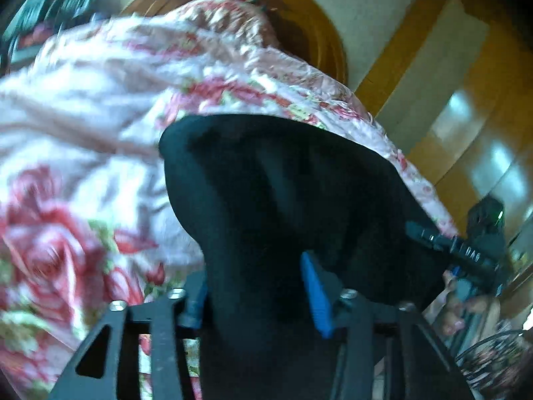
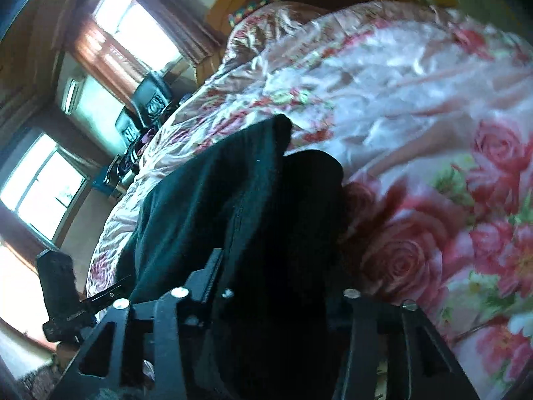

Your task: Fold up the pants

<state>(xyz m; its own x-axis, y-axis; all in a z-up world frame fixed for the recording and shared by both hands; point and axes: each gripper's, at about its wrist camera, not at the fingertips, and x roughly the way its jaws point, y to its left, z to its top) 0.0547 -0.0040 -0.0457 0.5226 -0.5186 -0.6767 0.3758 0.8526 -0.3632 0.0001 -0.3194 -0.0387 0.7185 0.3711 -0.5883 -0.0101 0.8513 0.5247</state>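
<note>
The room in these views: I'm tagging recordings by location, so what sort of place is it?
Most likely a bedroom: a floral bedspread covers a bed with a curved wooden headboard, and curtained windows stand along one side.

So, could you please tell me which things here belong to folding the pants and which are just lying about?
Job:
pants
left gripper, closed on the pants
right gripper, pants between its fingers
floral bedspread, the work surface

Lying about:
wooden headboard
windows
chair
</note>
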